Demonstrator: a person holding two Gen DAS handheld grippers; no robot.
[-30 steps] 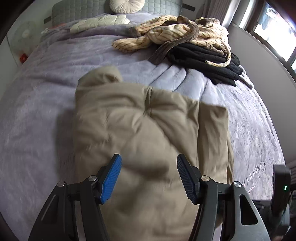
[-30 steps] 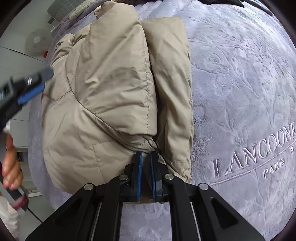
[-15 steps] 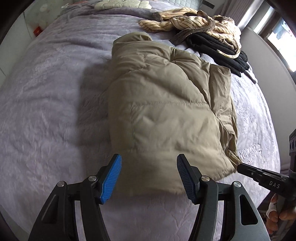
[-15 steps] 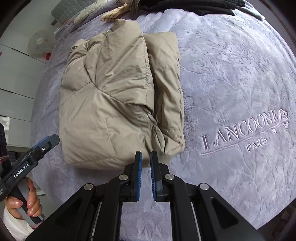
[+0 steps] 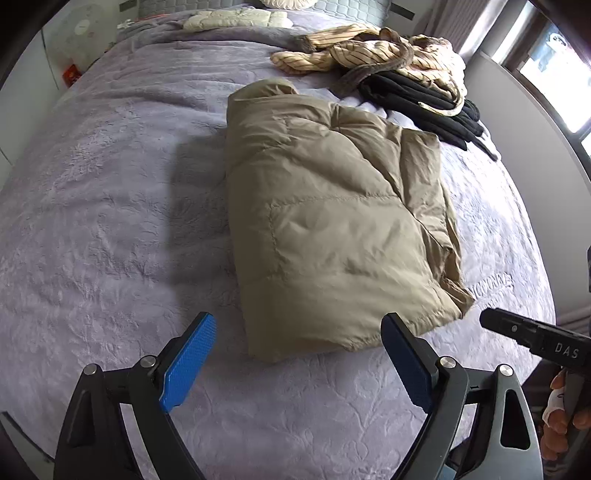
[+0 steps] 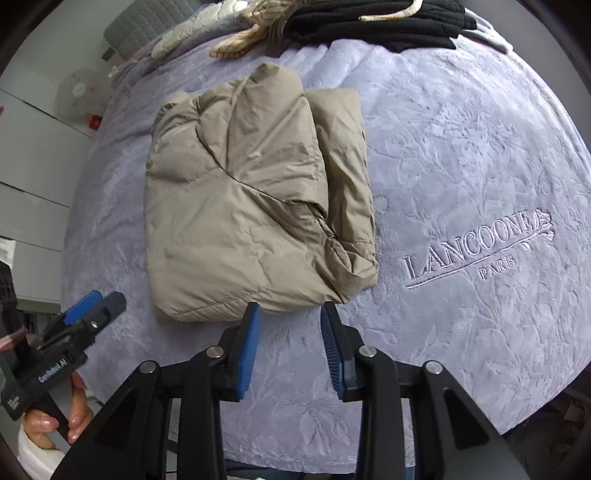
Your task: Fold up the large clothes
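Observation:
A beige puffer jacket [image 5: 332, 221] [image 6: 251, 206] lies folded into a thick rectangle on the lilac plush bedspread [image 5: 110, 221] [image 6: 461, 166]. My left gripper [image 5: 297, 360] hovers over the blanket just short of the jacket's near edge; its jaws are opening wide with nothing between them. My right gripper [image 6: 290, 349] hangs above the blanket in front of the jacket's near right corner; its jaws are opening too and hold nothing. Each gripper shows in the other's view, the right gripper [image 5: 535, 341] at the right and the left gripper [image 6: 79, 321] at the left, with a hand on the handle.
At the far side of the bed lies a pile of clothes: a striped tan garment [image 5: 369, 51] on folded black ones [image 5: 424, 107] [image 6: 369, 22]. A cream quilted piece [image 5: 236, 18] and a grey headboard lie behind. A white fan [image 6: 75, 94] stands left, a window right.
Both grippers have pulled back from the jacket toward the bed's near edge. The right one let go of the jacket's corner and its jaws parted; the left jaws spread wider.

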